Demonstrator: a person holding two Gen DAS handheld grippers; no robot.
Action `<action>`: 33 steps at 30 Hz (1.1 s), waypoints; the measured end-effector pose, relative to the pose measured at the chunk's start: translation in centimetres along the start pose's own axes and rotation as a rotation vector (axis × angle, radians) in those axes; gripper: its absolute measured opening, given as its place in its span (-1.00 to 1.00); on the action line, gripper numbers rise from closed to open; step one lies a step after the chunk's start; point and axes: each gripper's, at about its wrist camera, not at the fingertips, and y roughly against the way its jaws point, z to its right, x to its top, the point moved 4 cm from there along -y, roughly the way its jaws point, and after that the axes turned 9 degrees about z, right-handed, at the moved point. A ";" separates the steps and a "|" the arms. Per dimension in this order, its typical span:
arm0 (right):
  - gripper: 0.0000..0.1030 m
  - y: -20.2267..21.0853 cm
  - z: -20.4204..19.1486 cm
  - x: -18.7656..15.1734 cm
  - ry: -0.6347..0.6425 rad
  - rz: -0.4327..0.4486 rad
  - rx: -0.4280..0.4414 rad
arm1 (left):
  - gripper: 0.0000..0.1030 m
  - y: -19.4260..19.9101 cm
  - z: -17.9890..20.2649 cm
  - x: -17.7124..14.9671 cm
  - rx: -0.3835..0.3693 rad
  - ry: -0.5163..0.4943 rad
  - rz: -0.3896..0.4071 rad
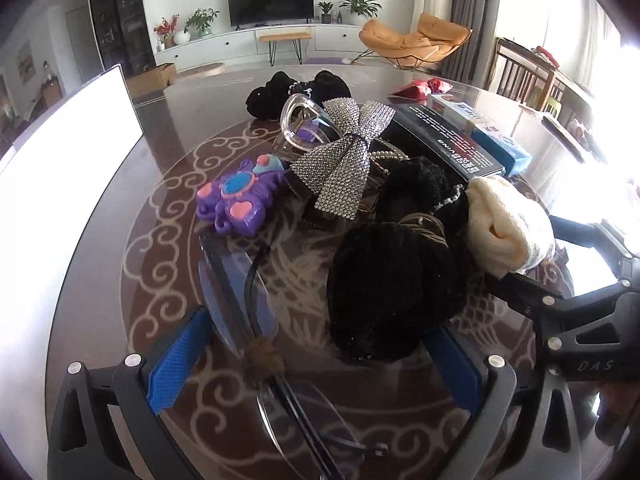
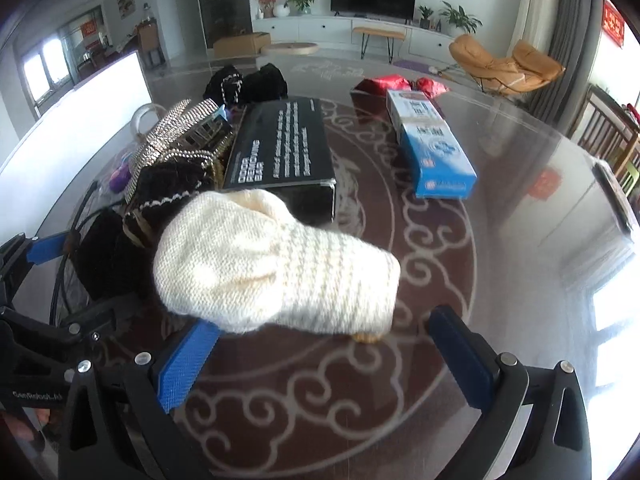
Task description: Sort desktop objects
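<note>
A pile of hair accessories lies on the glass table. My left gripper (image 1: 316, 360) is open; a black velvet scrunchie (image 1: 394, 288) and a thin black headband with a brown fur tuft (image 1: 262, 360) lie between its fingers. A rhinestone bow (image 1: 340, 160), a purple toy clip (image 1: 238, 200) and a clear claw clip (image 1: 300, 120) lie further off. My right gripper (image 2: 324, 354) is open just short of a cream knitted item (image 2: 276, 272), which also shows in the left wrist view (image 1: 508, 224).
A black box (image 2: 280, 148) and a blue-and-white box (image 2: 432, 148) lie beyond the pile. Red packets (image 2: 400, 82) and more black scrunchies (image 2: 248, 84) sit at the back. A white board (image 1: 68, 148) stands at the left. The right gripper's body (image 1: 580, 320) is beside the left one.
</note>
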 end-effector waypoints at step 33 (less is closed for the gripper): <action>1.00 -2.2 0.2 2.3 -0.017 0.000 -0.025 | 1.00 -0.9 -0.1 1.0 0.014 0.013 0.002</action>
